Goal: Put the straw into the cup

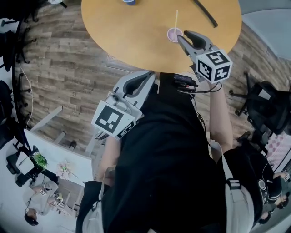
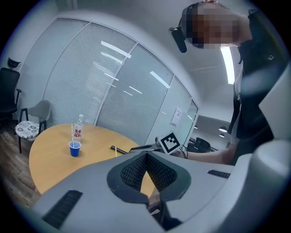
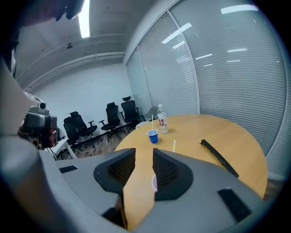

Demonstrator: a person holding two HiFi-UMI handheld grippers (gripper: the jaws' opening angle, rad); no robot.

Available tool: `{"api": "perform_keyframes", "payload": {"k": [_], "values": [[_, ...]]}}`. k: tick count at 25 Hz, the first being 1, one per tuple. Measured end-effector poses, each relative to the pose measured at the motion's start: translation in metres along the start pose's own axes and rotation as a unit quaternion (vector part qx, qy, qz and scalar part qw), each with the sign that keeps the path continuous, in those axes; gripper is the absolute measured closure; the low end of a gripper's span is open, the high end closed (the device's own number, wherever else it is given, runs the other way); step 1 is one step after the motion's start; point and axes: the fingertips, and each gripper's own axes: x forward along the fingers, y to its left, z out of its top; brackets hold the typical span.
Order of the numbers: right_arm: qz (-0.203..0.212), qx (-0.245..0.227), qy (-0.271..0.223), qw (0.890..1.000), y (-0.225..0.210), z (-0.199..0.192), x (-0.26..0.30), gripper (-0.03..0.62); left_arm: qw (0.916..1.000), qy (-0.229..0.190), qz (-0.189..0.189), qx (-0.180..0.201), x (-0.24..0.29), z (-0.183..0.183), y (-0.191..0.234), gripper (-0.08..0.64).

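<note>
Seemingly the straw [image 1: 177, 19] already stands in the cup [image 1: 173, 34], just ahead of the right hand-held gripper [image 3: 144, 152], whose jaws are apart and empty. The straw's foot is hidden, so I cannot be sure. The next move is to back off without nudging the cup. The left hand-held gripper [image 2: 146, 155], jaws together, hangs off the surface [image 1: 136, 32]. A black strip [image 1: 204, 12] lies beyond-right.
</note>
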Motion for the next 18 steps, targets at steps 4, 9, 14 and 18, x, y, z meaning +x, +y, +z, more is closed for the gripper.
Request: {"api": "perform_keyframes", "payload": {"k": [4, 9, 14, 18], "values": [[-0.013, -0.014, -0.028, 0.999, 0.026, 0.012, -0.017, 0.479, 0.9998, 0.001, -0.019, 0.007, -0.017, -0.004, 0.004, 0.548], [-0.036, -0.02, -0.06, 0.997, 0.045, 0.02, -0.048, 0.514, 0.9987, 0.007, -0.049, 0.01, -0.022, -0.01, 0.008, 0.548], [-0.073, -0.016, -0.094, 0.993, 0.056, 0.016, -0.082, 0.54, 0.9964, 0.019, -0.081, 0.01, -0.022, -0.018, 0.008, 0.548], [-0.091, -0.009, -0.105, 0.99, 0.061, 0.01, -0.102, 0.554, 0.9957, 0.016, -0.091, 0.014, -0.021, -0.013, 0.006, 0.548]]}}
